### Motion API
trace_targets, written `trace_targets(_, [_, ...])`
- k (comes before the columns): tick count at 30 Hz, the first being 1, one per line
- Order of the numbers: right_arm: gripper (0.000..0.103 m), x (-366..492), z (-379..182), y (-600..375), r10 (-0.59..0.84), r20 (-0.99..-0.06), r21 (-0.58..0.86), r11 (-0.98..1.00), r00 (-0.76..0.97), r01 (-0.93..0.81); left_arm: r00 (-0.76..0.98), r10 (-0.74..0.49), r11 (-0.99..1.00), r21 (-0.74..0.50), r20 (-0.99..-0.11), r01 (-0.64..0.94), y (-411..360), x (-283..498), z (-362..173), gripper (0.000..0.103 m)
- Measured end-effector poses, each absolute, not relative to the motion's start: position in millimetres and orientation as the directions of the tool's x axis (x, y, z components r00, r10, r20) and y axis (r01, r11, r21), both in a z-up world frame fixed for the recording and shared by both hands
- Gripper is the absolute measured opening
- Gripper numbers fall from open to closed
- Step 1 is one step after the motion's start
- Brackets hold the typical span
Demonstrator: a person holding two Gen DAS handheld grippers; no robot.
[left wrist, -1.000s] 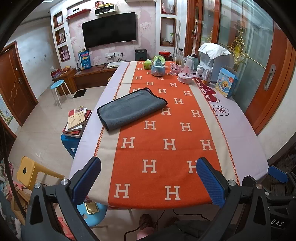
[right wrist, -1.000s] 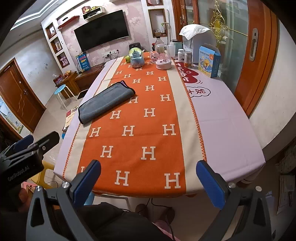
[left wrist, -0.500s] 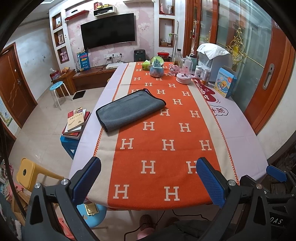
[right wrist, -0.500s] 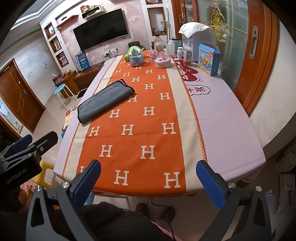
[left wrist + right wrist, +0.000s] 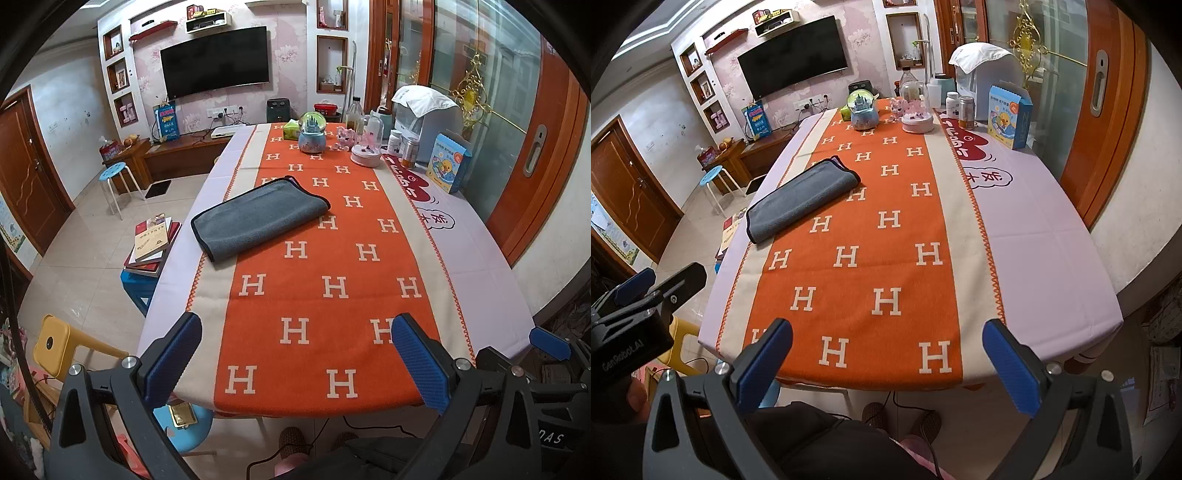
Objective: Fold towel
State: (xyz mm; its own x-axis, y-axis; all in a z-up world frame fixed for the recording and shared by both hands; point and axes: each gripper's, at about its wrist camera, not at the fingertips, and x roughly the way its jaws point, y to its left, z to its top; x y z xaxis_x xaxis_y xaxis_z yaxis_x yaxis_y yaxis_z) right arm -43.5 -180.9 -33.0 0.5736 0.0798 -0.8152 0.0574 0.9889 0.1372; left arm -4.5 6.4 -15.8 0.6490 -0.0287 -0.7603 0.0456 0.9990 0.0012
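Observation:
A grey towel (image 5: 258,218) with dark edging lies folded over on the left half of the table, on the orange H-patterned cloth (image 5: 332,288); it also shows in the right wrist view (image 5: 801,199). My left gripper (image 5: 295,358) is open and empty, held near the table's front edge, well short of the towel. My right gripper (image 5: 886,362) is open and empty at the front edge too. The left gripper's body (image 5: 639,314) shows at the left of the right wrist view.
Snow globe (image 5: 312,133), pink ornament (image 5: 365,151), bottles, a blue box (image 5: 447,162) and a white appliance (image 5: 421,118) stand at the table's far end. Left of the table are stacked books (image 5: 153,243) on a blue stool and a yellow chair (image 5: 55,347).
Both grippers have drifted slightly; the view of the table shifted a little. The towel has not moved and both grippers stay open.

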Motion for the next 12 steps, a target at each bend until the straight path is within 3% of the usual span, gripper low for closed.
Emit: trace_targets(12, [0.103,-43.2,-32.3,-181.2,0.081,-0.816,0.138,0.989,0.573,0.057,0.65,-0.027,0.999,0.004,-0.76,0.046,4.5,-5.6,-14.6,0.102])
